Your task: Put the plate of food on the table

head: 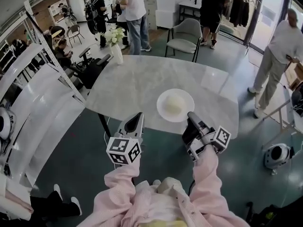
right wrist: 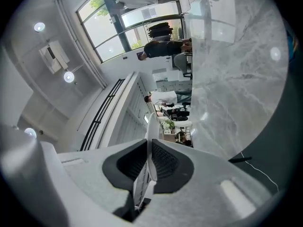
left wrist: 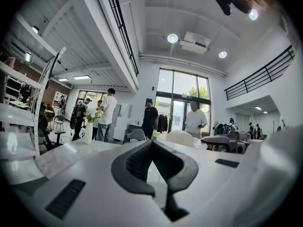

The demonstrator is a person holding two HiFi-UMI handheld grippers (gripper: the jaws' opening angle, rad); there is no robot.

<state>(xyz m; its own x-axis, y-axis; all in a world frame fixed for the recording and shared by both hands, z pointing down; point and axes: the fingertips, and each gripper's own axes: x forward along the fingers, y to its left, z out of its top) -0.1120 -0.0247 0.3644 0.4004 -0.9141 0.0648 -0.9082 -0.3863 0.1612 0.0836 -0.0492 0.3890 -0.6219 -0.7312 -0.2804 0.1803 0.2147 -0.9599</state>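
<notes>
Round white plate of pale mounded food (head: 175, 105) over near edge of grey marble table (head: 132, 79); resting on it or not, unclear. Rim pinched by right gripper (head: 191, 116) on the side away from table centre. Left gripper (head: 138, 116) pressed together, empty, just off same edge; table centre straight ahead.

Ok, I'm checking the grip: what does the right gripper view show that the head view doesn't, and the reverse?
Only the right gripper view: the right claw shut on the rim of the plate, seen edge-on. Only the head view: the food on the plate, and the left claw clear of it. Both: the plate and the marble table.
</notes>
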